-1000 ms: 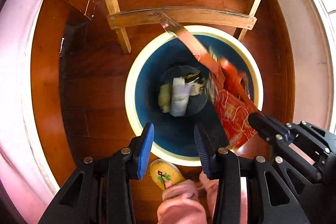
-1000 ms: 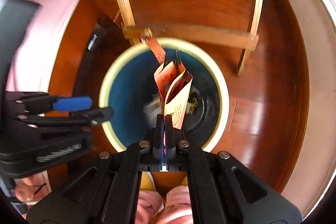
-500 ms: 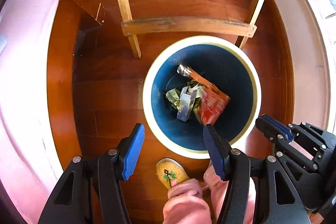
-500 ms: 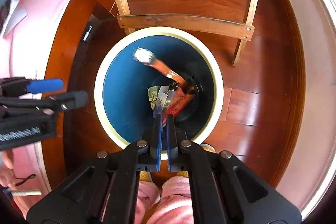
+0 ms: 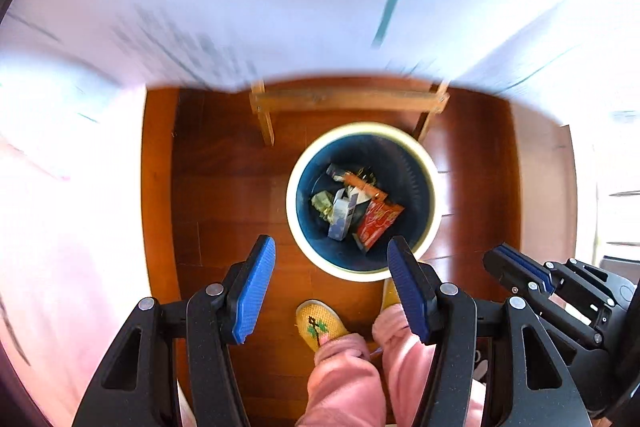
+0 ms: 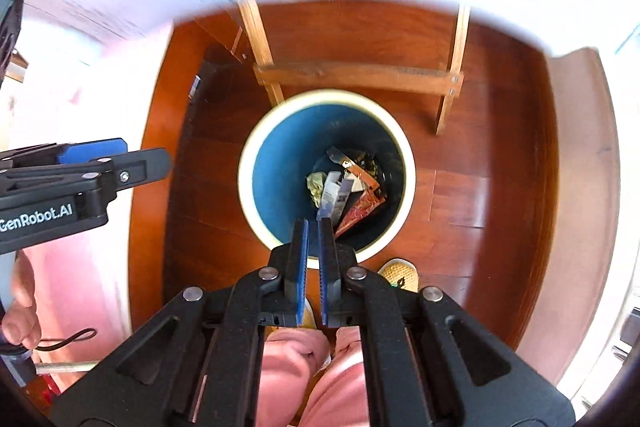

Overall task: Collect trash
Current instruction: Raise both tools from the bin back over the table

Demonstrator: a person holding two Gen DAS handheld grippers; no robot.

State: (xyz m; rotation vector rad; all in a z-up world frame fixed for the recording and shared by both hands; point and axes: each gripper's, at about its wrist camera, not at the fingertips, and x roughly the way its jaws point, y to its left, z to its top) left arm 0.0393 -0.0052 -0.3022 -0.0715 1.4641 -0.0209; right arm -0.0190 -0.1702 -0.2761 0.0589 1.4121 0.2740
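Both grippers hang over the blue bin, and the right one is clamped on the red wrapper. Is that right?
Not quite. The right gripper holds nothing: its jaws are shut on empty air. The red wrapper lies at the bottom of the blue bin, as the right wrist view shows. Both grippers do hang over it.

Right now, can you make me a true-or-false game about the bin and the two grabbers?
1. The red wrapper lies inside the bin. True.
2. The right gripper is holding a wrapper. False: its jaws are nearly together with nothing between them.
3. The left gripper has its jaws apart and empty. True.
4. The bin is tipped over on its side. False: it stands upright on the wooden floor.
5. The bin is empty. False: several pieces of trash lie at its bottom.
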